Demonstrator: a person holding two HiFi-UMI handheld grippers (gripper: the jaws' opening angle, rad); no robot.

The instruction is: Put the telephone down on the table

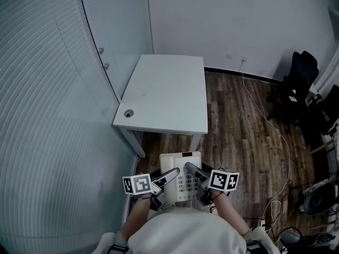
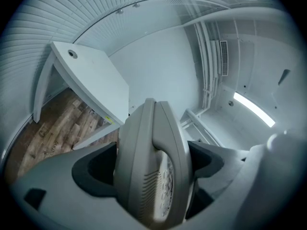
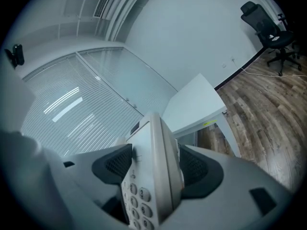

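A beige desk telephone (image 1: pixel 180 176) with its handset on the cradle and a keypad is held in the air close to the person's body, short of the white table (image 1: pixel 164 91). My left gripper (image 1: pixel 170 175) is shut on the telephone's (image 2: pixel 151 164) left edge, over the handset. My right gripper (image 1: pixel 192 171) is shut on the telephone's (image 3: pixel 153 169) right edge beside the keypad. In both gripper views the telephone stands edge-on between dark pads. The table top is bare, with a round cable hole (image 1: pixel 128 112) near its front left corner.
A curved ribbed wall (image 1: pixel 47 115) runs along the left, right beside the table. Wood floor (image 1: pixel 243 136) lies to the right with a white cable (image 1: pixel 265 115) across it. Black office chairs (image 1: pixel 299 83) stand at the far right.
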